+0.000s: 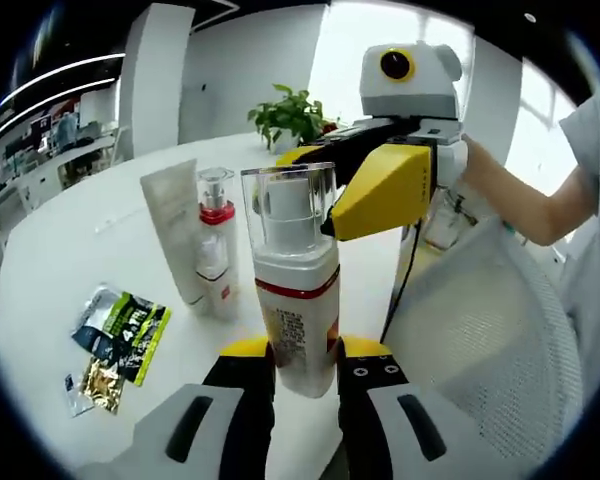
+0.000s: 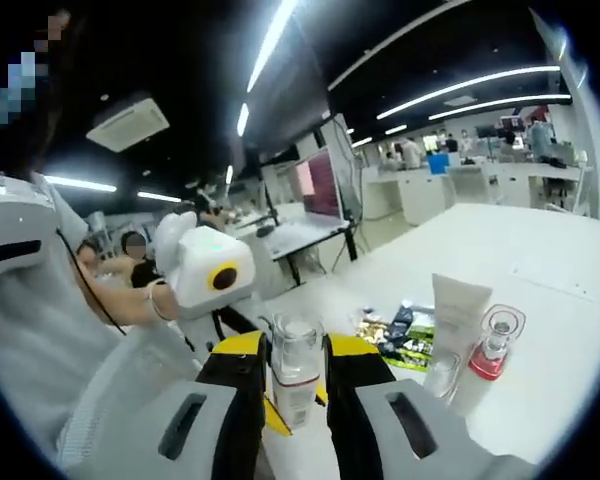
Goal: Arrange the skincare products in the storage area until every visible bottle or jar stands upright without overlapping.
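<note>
Standing upright between the left gripper's [image 1: 305, 372] yellow-tipped jaws is a white pump bottle [image 1: 295, 300] with a red band and a clear cap, its base hidden behind the jaws, which press on it from both sides. At ten o'clock from it, on the white table [image 1: 100, 250], a smaller bottle with a red collar [image 1: 216, 250] stands upright just beside a pale tube [image 1: 177, 225] that stands on end; whether the two touch is hard to tell. Further out at eight o'clock lie flat sachets [image 1: 120, 335], green, black and gold, their print unreadable. The right gripper [image 1: 380, 185] reaches in from two o'clock, its yellow jaw close to the pump bottle's cap; a potted plant [image 1: 290, 115] sits behind it.

In the right gripper view, that gripper's [image 2: 296, 385] own jaws close on the same pump bottle [image 2: 295, 375] from both sides, its lower part cut off behind them. At three o'clock stand the tube [image 2: 458, 315] and red-collared bottle [image 2: 488, 360], distorted near the edge, with the sachets [image 2: 405, 335] beyond. A sleeve [image 2: 70, 330] covers the left side.
</note>
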`<control>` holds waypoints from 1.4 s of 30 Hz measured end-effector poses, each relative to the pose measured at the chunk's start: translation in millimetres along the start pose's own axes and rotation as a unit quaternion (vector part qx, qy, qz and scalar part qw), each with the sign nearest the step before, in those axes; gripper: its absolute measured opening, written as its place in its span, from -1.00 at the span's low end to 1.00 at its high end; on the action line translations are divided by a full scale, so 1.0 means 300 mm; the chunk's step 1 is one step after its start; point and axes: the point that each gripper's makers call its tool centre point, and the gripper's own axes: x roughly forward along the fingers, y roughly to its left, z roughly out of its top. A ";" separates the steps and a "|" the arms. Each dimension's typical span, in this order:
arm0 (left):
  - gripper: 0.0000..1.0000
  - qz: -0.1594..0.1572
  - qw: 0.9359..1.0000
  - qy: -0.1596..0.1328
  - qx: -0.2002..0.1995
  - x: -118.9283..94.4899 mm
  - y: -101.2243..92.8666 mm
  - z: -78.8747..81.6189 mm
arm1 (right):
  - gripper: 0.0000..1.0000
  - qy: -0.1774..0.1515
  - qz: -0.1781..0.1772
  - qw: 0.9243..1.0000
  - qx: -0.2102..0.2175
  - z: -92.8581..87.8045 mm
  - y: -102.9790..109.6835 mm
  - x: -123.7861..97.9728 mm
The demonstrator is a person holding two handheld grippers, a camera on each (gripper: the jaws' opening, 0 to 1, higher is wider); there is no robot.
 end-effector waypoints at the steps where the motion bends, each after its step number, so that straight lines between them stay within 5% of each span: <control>1: -0.65 -0.002 1.000 0.000 0.003 0.002 -0.005 0.001 | -0.57 0.001 0.002 1.000 -0.001 -0.002 0.001 0.000; 14: -0.64 -0.030 0.998 0.040 0.028 0.041 -0.043 -0.045 | -0.65 0.020 0.024 0.999 -0.018 -0.062 0.034 -0.005; 34: -0.45 -0.052 0.996 0.058 0.051 0.085 -0.032 -0.055 | -0.67 0.037 0.030 0.998 -0.044 -0.106 -0.002 -0.025; 42: -0.63 -0.044 0.996 0.056 0.054 0.101 -0.004 -0.037 | -0.67 0.040 0.027 0.996 -0.070 -0.128 -0.042 -0.029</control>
